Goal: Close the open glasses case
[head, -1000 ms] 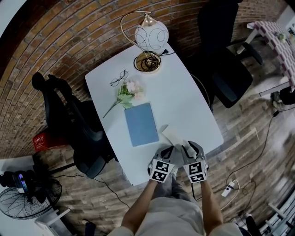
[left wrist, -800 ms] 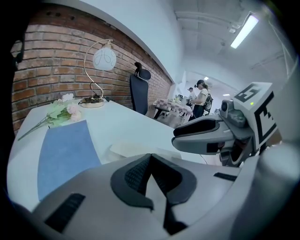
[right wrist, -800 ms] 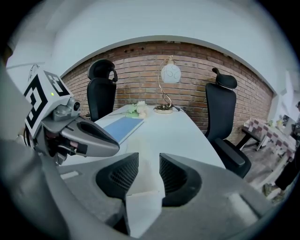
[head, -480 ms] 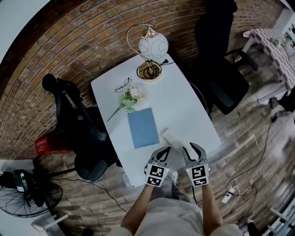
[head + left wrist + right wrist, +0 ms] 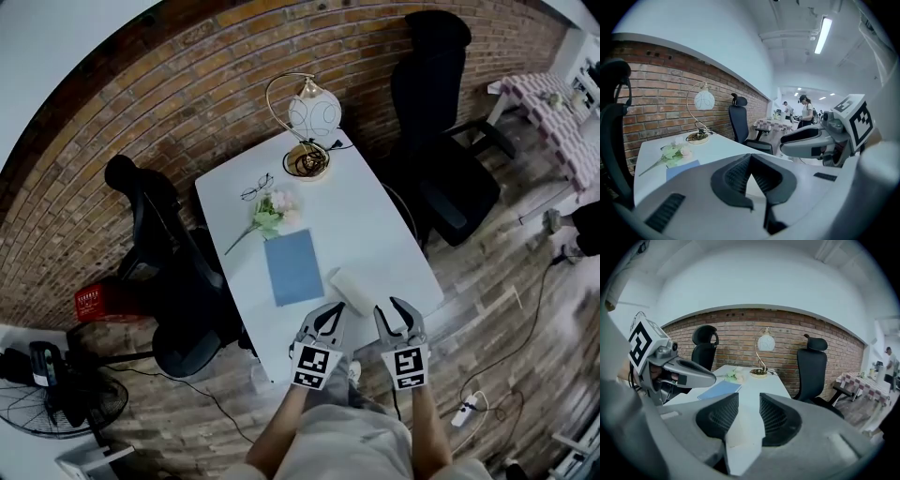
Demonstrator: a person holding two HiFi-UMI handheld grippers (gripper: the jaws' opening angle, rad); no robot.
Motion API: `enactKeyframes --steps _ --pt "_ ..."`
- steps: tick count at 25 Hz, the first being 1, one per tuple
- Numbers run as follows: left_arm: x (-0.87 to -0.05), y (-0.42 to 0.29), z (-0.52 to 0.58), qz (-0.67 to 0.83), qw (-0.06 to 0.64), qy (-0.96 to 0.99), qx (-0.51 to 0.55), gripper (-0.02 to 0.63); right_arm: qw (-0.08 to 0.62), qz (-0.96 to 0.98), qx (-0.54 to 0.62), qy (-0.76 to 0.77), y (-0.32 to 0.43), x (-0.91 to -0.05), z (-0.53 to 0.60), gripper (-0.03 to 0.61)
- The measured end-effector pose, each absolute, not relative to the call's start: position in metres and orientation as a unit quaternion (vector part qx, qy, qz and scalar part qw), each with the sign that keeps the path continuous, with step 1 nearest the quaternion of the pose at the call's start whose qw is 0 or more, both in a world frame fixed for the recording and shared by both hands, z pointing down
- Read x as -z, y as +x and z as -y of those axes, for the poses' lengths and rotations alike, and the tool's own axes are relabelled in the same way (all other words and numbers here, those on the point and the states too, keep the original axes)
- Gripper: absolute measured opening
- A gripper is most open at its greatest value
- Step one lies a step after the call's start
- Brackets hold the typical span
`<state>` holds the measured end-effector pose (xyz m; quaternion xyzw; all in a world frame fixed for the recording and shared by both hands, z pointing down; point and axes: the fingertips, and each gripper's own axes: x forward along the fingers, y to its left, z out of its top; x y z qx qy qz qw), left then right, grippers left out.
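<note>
Just ahead of right tool point(image 5: 398, 312), glasses case point(image 5: 352, 290).

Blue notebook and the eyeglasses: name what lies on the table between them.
A pink flower sprig lies between the blue notebook and the eyeglasses, nearly touching the notebook's far edge; the head view shows this best.

Smooth matt white desk point(image 5: 375, 220), rough red brick wall point(image 5: 187, 94) behind it. On the desk: matt cream glasses case point(image 5: 351, 290), matt blue notebook point(image 5: 293, 267), shiny gold-metal lamp with glossy white globe point(image 5: 314, 114).
</note>
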<state>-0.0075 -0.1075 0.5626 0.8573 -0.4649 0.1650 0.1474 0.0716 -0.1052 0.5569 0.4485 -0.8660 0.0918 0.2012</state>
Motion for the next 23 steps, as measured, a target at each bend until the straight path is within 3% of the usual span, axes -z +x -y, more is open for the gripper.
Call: enactKeyframes --steps 23 --pt "-0.528 -0.023 0.102 0.488 0.115 0.853 -0.146 0.003 0.169 0.871 -0.071 0.456 0.069 -0.519 0.1 0.123"
